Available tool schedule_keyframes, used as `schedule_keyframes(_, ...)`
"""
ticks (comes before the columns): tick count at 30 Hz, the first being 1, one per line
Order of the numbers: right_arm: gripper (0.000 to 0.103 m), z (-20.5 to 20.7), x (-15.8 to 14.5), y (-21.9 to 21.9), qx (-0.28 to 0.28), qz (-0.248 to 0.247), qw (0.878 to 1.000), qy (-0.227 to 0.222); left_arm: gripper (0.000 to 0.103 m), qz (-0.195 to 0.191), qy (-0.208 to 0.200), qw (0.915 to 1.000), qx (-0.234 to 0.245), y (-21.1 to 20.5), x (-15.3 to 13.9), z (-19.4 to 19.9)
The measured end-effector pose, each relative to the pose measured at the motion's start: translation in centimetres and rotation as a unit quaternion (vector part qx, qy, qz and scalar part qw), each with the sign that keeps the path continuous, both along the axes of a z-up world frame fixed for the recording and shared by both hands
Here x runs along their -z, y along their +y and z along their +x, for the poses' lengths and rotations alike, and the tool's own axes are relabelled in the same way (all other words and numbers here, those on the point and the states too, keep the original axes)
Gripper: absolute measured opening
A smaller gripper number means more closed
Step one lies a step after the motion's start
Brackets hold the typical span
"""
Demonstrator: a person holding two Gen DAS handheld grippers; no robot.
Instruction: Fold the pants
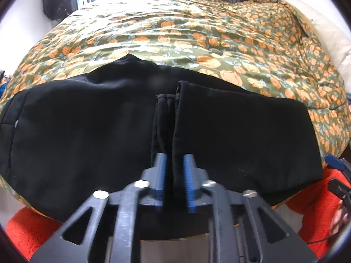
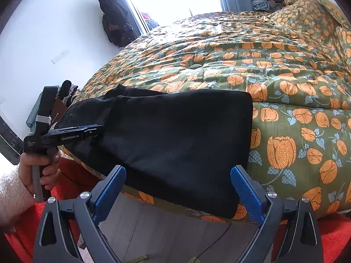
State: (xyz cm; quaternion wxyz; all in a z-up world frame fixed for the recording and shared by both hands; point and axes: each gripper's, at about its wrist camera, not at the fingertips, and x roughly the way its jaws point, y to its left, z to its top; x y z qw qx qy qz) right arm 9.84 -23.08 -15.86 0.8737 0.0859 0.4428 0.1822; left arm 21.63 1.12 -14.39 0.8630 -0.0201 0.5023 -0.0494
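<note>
The black pants lie folded across the near edge of the bed; they also show in the right wrist view. My left gripper is shut on the hem ends of the pant legs, which run between its blue pads and rest over the folded pants. The left gripper also shows from the side in the right wrist view, held by a hand at the pants' left part. My right gripper is open and empty, its blue fingers spread just before the near edge of the pants.
The bed carries a green quilt with orange pumpkins. A white pillow lies at the far right. An orange rug and grey floor lie below the bed edge. Dark clothes hang on the wall by the window.
</note>
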Motion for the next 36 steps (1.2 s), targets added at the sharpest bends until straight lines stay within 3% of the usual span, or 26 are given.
schedule_keyframes(6,0.096,-0.1,-0.2,-0.2,0.002,0.003,1.000,-0.004,0.004,-0.022,-0.017,0.9995,0.013,0.7,-1.6,-1.7)
schedule_keyframes(9,0.096,0.0,-0.1,-0.6,0.007,0.010,1.000,-0.001,0.004,-0.009,0.015,0.9998,0.005,1.1,0.3,-1.2)
schedule_keyframes(11,0.096,0.3,0.1,-0.9,0.016,0.016,1.000,0.005,0.010,-0.026,0.028,0.9992,-0.012,1.5,0.3,-1.1)
schedule_keyframes(12,0.096,0.3,0.2,-1.1,0.019,0.018,1.000,0.006,0.021,-0.052,0.027,0.9981,-0.017,2.0,-0.2,-1.3)
schedule_keyframes(13,0.096,0.3,0.2,-1.3,0.023,0.020,1.000,0.007,0.042,-0.073,0.019,0.9969,-0.020,2.4,-0.9,-1.5)
schedule_keyframes(15,0.096,0.3,0.0,-1.5,0.026,0.021,0.999,0.004,0.068,-0.077,-0.011,0.9961,-0.041,3.3,-2.1,-1.8)
schedule_keyframes(16,0.096,0.3,-0.1,-1.6,0.029,0.022,0.999,0.002,0.071,-0.074,-0.014,0.9961,-0.045,3.6,-2.3,-1.6)
schedule_keyframes(23,0.096,1.0,0.3,-2.3,0.046,0.039,0.998,0.011,0.069,-0.054,0.051,0.9972,-0.004,1.2,0.7,1.2)
schedule_keyframes(24,0.096,1.0,0.0,-2.7,0.055,0.045,0.997,0.003,0.065,-0.043,0.054,0.9976,0.007,0.3,1.0,1.2)
schedule_keyframes(25,0.096,1.0,-0.5,-3.5,0.068,0.053,0.996,-0.009,0.041,-0.025,0.053,0.9982,0.017,-0.6,1.2,1.1)
schedule_keyframes(27,0.096,0.8,-1.6,-5.5,0.102,0.078,0.991,-0.031,0.017,-0.003,0.045,0.9985,0.031,-1.5,1.0,0.7)
schedule_keyframes(29,0.096,0.8,-3.0,-8.2,0.144,0.134,0.979,-0.050,0.015,-0.022,0.039,0.9984,0.036,-1.3,0.4,0.3)
schedule_keyframes(31,0.096,1.5,-4.1,-9.1,0.121,0.207,0.969,-0.060,0.016,-0.023,0.045,0.9982,0.031,-0.8,0.8,0.4)
schedule_keyframes(33,0.096,3.3,-3.3,-7.6,0.044,0.261,0.964,-0.024,0.020,-0.031,0.054,0.9979,0.019,-0.2,1.5,0.8)
schedule_keyframes(34,0.095,4.1,-2.2,-6.6,0.029,0.251,0.968,0.006,0.026,-0.035,0.054,0.9979,0.011,0.0,1.6,0.9)
schedule_keyframes(36,0.094,5.7,2.1,-4.7,0.030,0.175,0.979,0.100,0.028,-0.035,0.051,0.9981,0.008,0.1,1.7,0.8)
